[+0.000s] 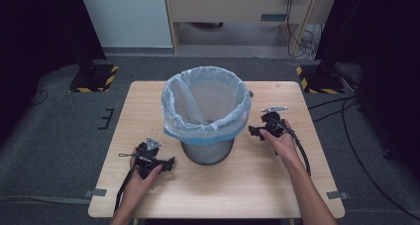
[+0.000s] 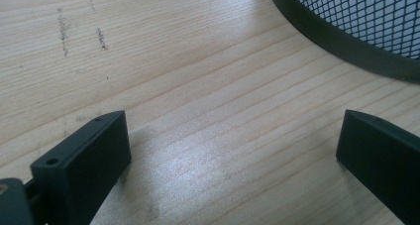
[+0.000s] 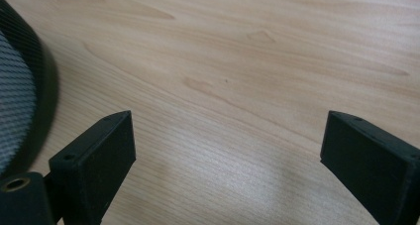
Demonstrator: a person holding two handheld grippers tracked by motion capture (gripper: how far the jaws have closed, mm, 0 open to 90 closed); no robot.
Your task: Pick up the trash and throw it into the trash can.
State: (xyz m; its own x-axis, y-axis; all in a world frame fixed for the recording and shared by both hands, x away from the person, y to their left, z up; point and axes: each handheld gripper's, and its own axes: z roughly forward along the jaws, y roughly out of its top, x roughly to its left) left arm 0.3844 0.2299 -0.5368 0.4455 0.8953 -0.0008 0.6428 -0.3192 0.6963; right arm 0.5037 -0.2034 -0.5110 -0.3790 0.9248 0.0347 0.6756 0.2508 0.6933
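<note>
A black mesh waste bin [image 1: 207, 150] lined with a pale blue plastic bag [image 1: 205, 103] stands in the middle of the wooden table [image 1: 148, 98]. My left gripper [image 1: 171, 164] lies low on the table at the bin's left, held by a hand; in the left gripper view its jaws stand wide apart over bare wood, with the bin's base [image 2: 346, 41] at the upper right. My right gripper [image 1: 253, 131] is at the bin's right, close above the table. Its jaws are wide apart with nothing between them, and the bin's base [image 3: 29, 91] shows at the left.
Cables trail from both grippers toward the front edge. Black stands with yellow-striped bases [image 1: 94, 76] flank the table's far corners on the grey floor. A pale wooden cabinet [image 1: 237, 7] stands behind.
</note>
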